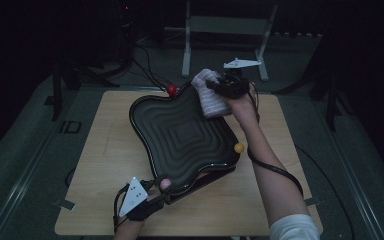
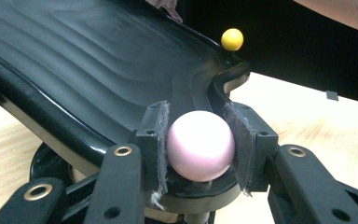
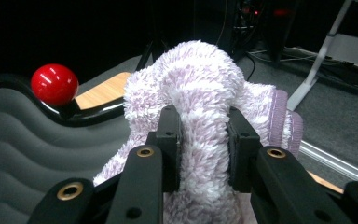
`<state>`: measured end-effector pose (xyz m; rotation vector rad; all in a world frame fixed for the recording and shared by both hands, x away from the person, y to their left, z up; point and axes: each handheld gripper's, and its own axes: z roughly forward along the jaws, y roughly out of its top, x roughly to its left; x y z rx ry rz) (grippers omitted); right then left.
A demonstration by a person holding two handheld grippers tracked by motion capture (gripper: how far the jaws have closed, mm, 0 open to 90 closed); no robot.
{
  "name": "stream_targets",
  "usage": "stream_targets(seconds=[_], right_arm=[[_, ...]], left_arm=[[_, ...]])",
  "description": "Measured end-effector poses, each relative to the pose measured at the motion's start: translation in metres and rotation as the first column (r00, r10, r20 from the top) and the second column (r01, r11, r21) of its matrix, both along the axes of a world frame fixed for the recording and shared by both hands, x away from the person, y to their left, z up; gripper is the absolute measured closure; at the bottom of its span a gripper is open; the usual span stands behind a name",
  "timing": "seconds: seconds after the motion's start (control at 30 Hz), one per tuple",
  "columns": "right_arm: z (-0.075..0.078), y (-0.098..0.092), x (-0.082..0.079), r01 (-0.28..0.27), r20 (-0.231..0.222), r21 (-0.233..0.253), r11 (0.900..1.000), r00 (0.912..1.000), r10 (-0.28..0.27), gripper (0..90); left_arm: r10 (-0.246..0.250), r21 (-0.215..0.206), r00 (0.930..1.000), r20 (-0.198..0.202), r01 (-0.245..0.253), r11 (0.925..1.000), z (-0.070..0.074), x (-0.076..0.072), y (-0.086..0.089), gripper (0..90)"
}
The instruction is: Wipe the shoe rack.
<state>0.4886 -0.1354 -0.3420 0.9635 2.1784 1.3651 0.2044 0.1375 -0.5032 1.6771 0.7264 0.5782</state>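
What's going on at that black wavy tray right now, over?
Left gripper shut on pink knob, tilting tray. Right gripper shut on fluffy cloth at tray's far corner. Nothing in the way.

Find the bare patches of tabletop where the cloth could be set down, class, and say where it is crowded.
Bare wood on the table lies left of the black tray, between it and the left edge. Another strip runs along the near edge, right of the left gripper. The far right corner is crowded: the right gripper holds the cloth there.
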Motion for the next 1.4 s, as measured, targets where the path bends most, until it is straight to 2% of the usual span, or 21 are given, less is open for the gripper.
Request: stream_targets(seconds=[0.13, 0.23, 0.4, 0.9, 1.03, 1.4], right_arm=[[-0.002, 0.012, 0.009, 0.017, -0.001, -0.056, 0.998, 0.9999, -0.017, 71.6], [-0.009, 0.019, 0.014, 0.027, 0.001, -0.120, 0.992, 0.9996, -0.027, 71.6], [-0.016, 0.015, 0.013, 0.045, 0.005, -0.140, 0.989, 0.9990, -0.045, 71.7], [-0.037, -0.010, -0.006, 0.056, 0.000, -0.124, 0.991, 0.9984, -0.057, 71.7], [-0.045, -0.020, -0.014, 0.043, -0.013, -0.107, 0.993, 0.9989, -0.044, 71.7], [-0.059, -0.033, -0.038, 0.011, -0.008, -0.121, 0.993, 0.9999, -0.012, 71.8]], left_arm=[[-0.001, 0.010, 1.0000, 0.001, 0.001, 1.0000, 0.000, 0.000, 0.000, 60.4], [-0.001, 0.005, 1.0000, 0.002, 0.001, 1.0000, 0.000, 0.000, 0.000, 60.4], [0.001, 0.003, 1.0000, 0.002, -0.001, 1.0000, 0.000, 0.000, 0.000, 60.5], [-0.006, -0.001, 0.9999, 0.011, 0.006, 1.0000, -0.001, -0.001, 0.000, 60.5], [-0.005, -0.008, 0.9999, 0.012, 0.005, 1.0000, -0.002, -0.001, -0.001, 60.4], [-0.010, -0.013, 0.9998, 0.015, 0.010, 0.9999, -0.002, -0.001, 0.000, 60.4]])
